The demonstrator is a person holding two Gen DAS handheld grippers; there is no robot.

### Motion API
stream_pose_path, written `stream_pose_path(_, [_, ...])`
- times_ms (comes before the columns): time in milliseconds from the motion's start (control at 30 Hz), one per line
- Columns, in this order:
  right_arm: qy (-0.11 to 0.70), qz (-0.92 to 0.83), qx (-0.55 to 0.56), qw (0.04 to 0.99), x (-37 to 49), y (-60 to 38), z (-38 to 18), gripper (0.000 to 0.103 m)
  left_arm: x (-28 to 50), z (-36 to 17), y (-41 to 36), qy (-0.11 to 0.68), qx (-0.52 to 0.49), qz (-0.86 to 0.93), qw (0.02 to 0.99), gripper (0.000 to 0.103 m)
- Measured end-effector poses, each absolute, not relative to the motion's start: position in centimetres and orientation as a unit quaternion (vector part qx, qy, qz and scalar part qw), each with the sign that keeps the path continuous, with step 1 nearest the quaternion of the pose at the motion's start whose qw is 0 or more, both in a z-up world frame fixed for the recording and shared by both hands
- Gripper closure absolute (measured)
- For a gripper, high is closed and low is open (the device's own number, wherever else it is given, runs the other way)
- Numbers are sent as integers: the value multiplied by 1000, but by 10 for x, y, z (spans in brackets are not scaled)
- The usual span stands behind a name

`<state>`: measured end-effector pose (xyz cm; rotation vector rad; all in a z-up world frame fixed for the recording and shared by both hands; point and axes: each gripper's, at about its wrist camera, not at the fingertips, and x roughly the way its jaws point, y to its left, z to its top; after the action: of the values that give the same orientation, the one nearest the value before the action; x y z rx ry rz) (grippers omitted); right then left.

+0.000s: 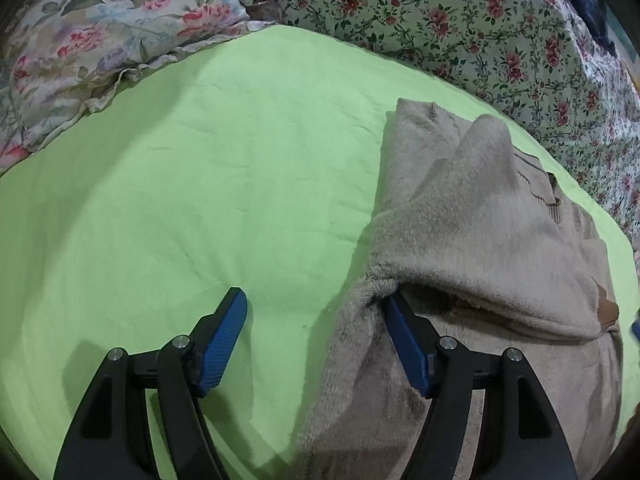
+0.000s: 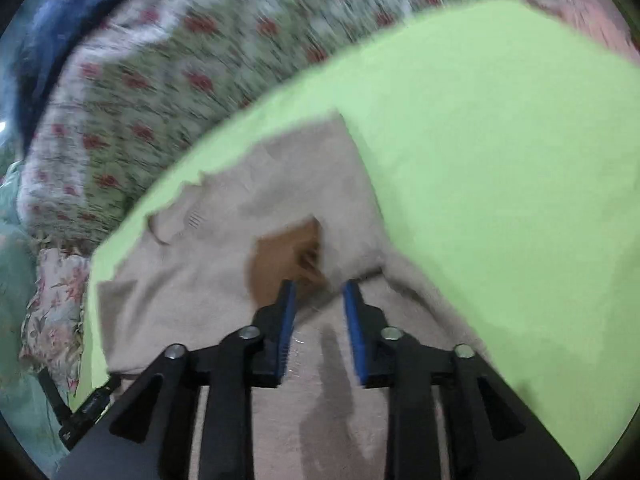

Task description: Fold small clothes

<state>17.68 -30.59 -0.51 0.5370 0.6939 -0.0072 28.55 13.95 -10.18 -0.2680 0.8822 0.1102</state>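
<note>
In the left wrist view, the left gripper (image 1: 316,300) is seen spread wide, its right finger tucked under a fold of the beige sweater (image 1: 480,216) on the green sheet (image 1: 200,184). In the blurred right wrist view, the right gripper (image 2: 320,286) is held narrowly parted, nothing gripped, the sweater (image 2: 208,280) spread beneath and ahead of the jaws.

From my remote seat I can read no text, label, brand, number or sign anywhere in either wrist view; the right one is too blurred to tell.

Beige knit garment (image 1: 480,216), partly folded with a brown patch, lying ahead of and under both jaws.
</note>
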Motion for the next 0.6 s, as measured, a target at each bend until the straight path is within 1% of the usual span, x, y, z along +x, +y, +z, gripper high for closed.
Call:
stream_pose_path(33, [335, 22, 247, 909, 182, -295, 2, 52, 284, -102, 140, 423, -133, 54, 895, 32])
stream_pose_path(67, [340, 71, 233, 908, 195, -278, 11, 39, 283, -102, 141, 421, -137, 54, 895, 32])
stream_pose_path(133, [352, 166, 227, 893, 223, -246, 21, 34, 280, -103, 145, 414, -149, 49, 896, 31])
stream_pose_path(200, [377, 264, 228, 858, 271, -206, 27, 25, 277, -104, 150, 407, -165, 39, 898, 31])
stream_pose_path(333, [417, 345, 191, 819, 349, -133, 23, 20, 273, -105, 157, 398, -188, 24, 898, 30])
stream_pose_path(367, [438, 364, 188, 801, 369, -116, 18, 17, 273, -105, 157, 396, -190, 22, 898, 29])
stream_pose_path(400, [466, 370, 176, 784, 391, -94, 9, 17, 273, -105, 157, 396, -191, 21, 898, 29])
stream_pose_path(500, [541, 371, 107, 747, 424, -41, -14, 15, 271, -106, 157, 392, -195, 12, 899, 24])
stream_pose_path(600, [601, 431, 75, 669, 434, 17, -41, 14, 269, -106, 159, 386, -205, 3, 899, 22])
